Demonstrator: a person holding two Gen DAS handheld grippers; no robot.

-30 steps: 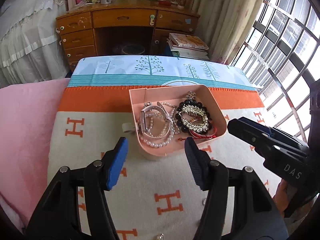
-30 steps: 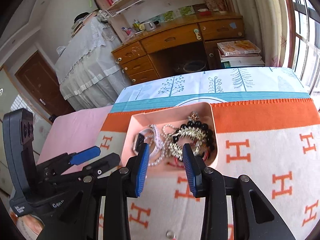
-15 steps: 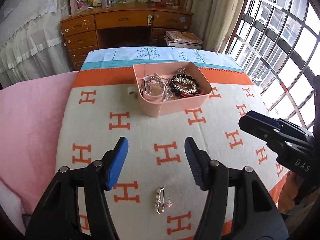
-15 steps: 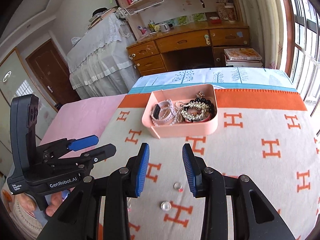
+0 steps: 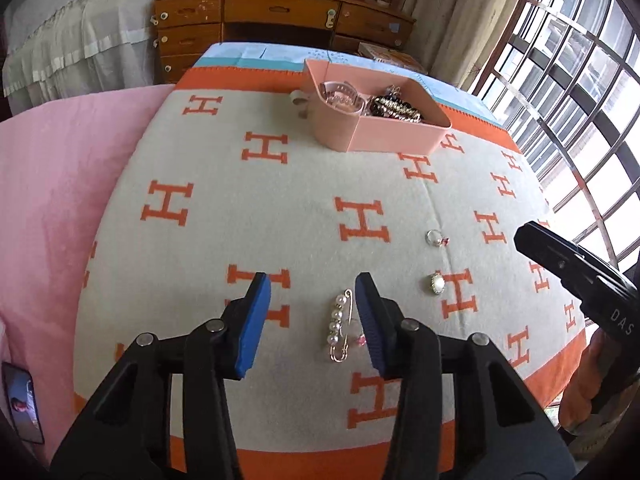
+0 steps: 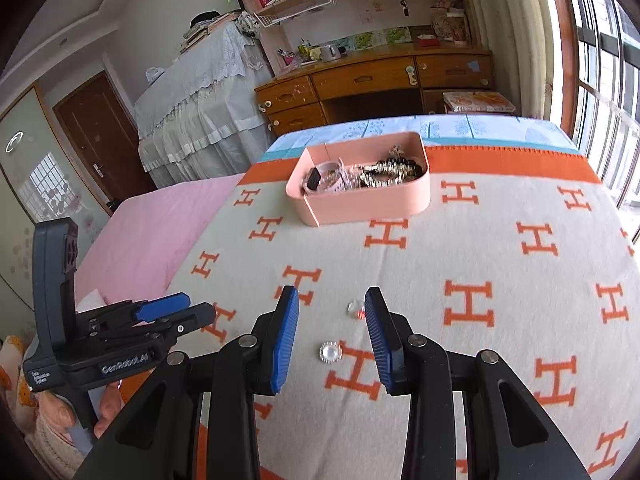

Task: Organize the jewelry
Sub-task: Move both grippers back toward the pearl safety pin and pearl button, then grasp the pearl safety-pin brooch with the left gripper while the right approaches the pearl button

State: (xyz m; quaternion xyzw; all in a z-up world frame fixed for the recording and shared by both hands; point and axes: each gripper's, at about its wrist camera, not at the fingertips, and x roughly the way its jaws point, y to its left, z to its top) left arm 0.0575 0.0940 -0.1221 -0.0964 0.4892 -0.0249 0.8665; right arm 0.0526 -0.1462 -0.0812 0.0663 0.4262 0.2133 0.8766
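Observation:
A pink tray (image 5: 400, 142) (image 6: 368, 204) with bracelets, pearls and a watch stands at the far side of the H-patterned blanket (image 5: 248, 208). My left gripper (image 5: 312, 316) is open and empty, low over the blanket; a pearl safety-pin brooch (image 5: 340, 326) lies between its fingers, close to the right one. A round pearl brooch (image 5: 436, 283) (image 6: 330, 351) and a small ring (image 5: 436, 238) (image 6: 354, 308) lie to its right. My right gripper (image 6: 331, 332) is open and empty above the round brooch and ring.
A pink sheet (image 5: 52, 184) covers the bed left of the blanket. A wooden desk (image 6: 372, 80) and stacked books (image 6: 476, 102) stand beyond the bed. A window grille (image 5: 580, 92) runs along the right. A phone (image 5: 22, 400) lies at the near left.
Both grippers have pulled back from the tray toward the near end of the blanket and dropped lower. The loose brooches and ring now lie close to the fingers. Both stayed open.

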